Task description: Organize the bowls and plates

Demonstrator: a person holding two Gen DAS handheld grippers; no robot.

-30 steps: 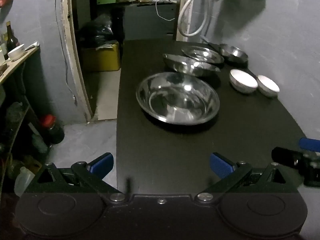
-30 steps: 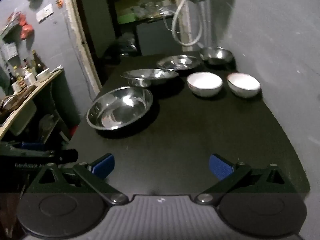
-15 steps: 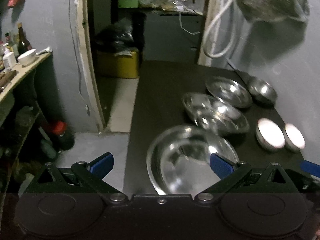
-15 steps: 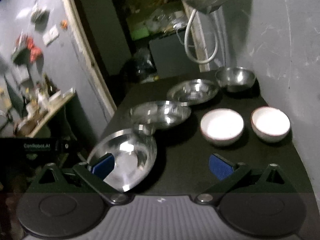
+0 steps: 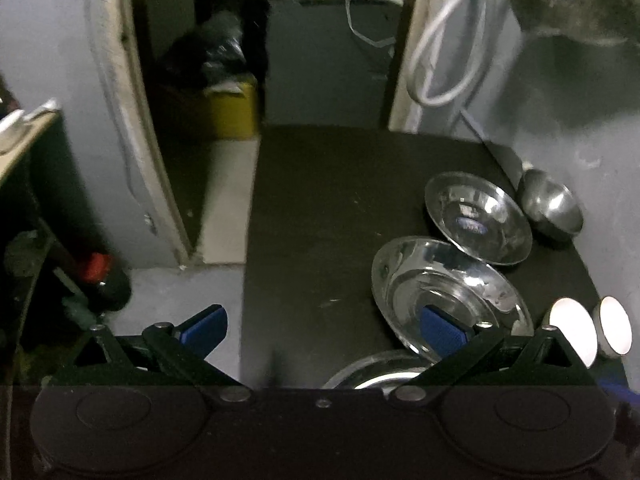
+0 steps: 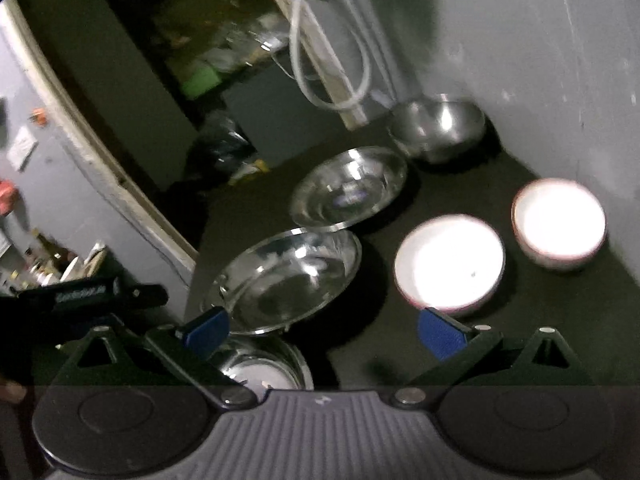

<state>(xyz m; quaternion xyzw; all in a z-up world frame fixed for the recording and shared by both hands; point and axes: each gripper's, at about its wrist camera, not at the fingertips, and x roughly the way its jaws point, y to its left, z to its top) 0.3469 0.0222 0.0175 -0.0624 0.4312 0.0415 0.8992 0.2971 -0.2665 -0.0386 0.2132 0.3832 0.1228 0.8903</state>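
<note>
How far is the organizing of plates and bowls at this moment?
Nothing is stacked yet. Both the left gripper and right gripper are open and empty above the black table. The steel plates, steel bowl and two white bowls all wait.

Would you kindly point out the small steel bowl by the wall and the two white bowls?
Small steel bowl [image 6: 438, 128], right wrist view, on its inner wall.
Nearer white bowl [image 6: 450, 260], right wrist view, on its bright inside.
Farther white bowl [image 6: 560, 220], right wrist view, on its inside.
</note>
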